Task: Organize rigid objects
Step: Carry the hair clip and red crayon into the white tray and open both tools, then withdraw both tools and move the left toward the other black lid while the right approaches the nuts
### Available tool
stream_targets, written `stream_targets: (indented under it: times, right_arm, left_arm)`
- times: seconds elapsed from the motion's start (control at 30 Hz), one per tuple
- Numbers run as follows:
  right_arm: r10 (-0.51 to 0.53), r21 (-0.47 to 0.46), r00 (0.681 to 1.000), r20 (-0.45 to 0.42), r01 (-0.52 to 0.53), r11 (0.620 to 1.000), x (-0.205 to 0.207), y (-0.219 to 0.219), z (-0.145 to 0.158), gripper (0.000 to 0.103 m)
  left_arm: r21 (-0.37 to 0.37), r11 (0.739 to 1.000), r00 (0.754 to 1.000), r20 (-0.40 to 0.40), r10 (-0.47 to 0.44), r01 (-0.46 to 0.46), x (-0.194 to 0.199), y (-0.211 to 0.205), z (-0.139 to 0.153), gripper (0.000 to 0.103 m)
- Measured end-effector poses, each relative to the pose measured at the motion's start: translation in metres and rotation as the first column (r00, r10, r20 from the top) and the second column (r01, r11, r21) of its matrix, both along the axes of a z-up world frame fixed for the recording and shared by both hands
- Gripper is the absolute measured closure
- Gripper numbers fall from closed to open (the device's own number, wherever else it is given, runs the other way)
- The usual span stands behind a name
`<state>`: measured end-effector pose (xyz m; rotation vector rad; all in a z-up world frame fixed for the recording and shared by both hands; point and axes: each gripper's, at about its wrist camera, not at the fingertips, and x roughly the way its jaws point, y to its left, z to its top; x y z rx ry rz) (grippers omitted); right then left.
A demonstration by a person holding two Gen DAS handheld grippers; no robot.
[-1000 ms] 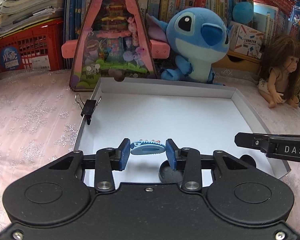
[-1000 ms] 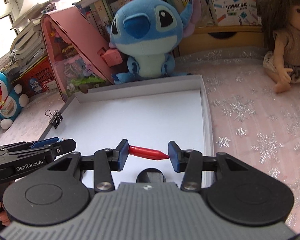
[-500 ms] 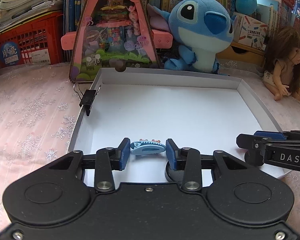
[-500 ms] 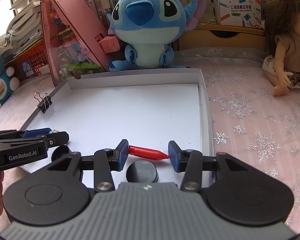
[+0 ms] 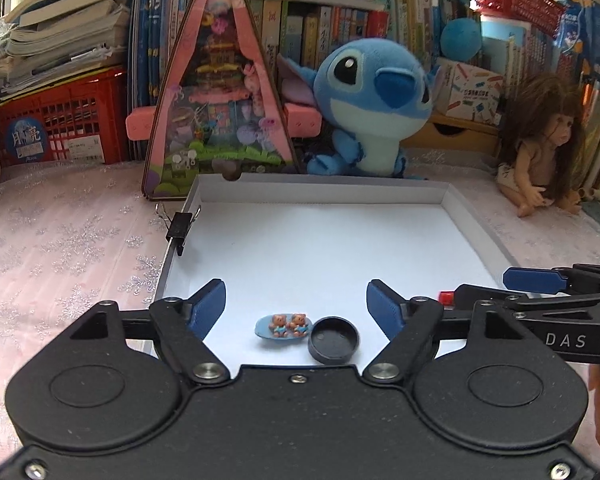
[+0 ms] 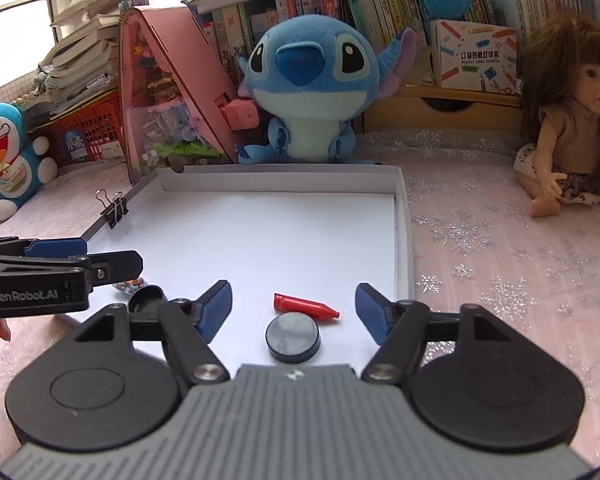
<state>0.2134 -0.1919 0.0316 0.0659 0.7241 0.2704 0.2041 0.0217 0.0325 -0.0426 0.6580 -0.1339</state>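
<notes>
My left gripper [image 5: 296, 294] hangs over the near end of the white tray [image 5: 324, 190] with its jaws opening. A blue hair clip with two small bears [image 5: 283, 326] lies loose on the tray floor below the gap, beside an upturned black cap [image 5: 333, 339]. My right gripper [image 6: 292, 294] is over the tray's near right part, its jaws opening too. A red crayon-shaped piece [image 6: 304, 306] lies free on the floor between the blue pads [image 6: 217, 300], touching neither. A dark round disc [image 6: 292, 338] sits just in front of it. The left gripper [image 6: 100, 256] reaches in from the left.
A black binder clip [image 5: 179, 226] grips the tray's left wall. Behind the tray stand a blue plush [image 5: 370, 96], a pink triangular toy house [image 5: 220, 104] and a red crate [image 5: 60, 124]. A doll [image 6: 568, 120] sits on the pink cloth to the right.
Both grippers have opened. The hair clip left the left jaws and lies flat, bears up. The red piece left the right jaws and rests on the tray. Both grippers drew back slightly.
</notes>
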Motion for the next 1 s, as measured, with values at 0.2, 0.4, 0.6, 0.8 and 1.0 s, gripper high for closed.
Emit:
stream_targets:
  times: [0.2, 0.4, 0.6, 0.8, 1.0]
  right_arm:
    - [0.009, 0.012, 0.999, 0.039, -0.01, 1.0, -0.026, -0.009, 0.009, 0.016]
    - [0.032, -0.012, 0.995, 0.092, -0.031, 0.999, -0.057, -0.013, 0.015, 0.014]
    - [0.05, -0.042, 0.991, 0.124, -0.045, 0.998, -0.085, -0.014, 0.016, 0.013]
    - [0.064, -0.057, 0.987, 0.147, -0.056, 0.997, -0.107, -0.014, 0.015, 0.009]
    - [0.086, -0.075, 0.983, 0.161, -0.074, 0.994, -0.127, -0.013, 0.011, 0.005]
  left_arm:
    - [-0.031, 0.999, 0.999, 0.031, -0.024, 0.025, -0.031, 0.004, 0.011, 0.021]
    - [-0.01, 0.998, 0.996, 0.07, -0.058, 0.059, -0.067, 0.005, 0.014, 0.018]
    - [-0.022, 0.997, 0.994, 0.081, -0.069, 0.071, -0.098, 0.008, 0.013, 0.018]
    - [0.002, 0.996, 0.991, 0.098, -0.09, 0.09, -0.127, 0.007, 0.007, 0.017]
    - [0.023, 0.994, 0.988, 0.105, -0.113, 0.111, -0.153, 0.006, 0.001, 0.017]
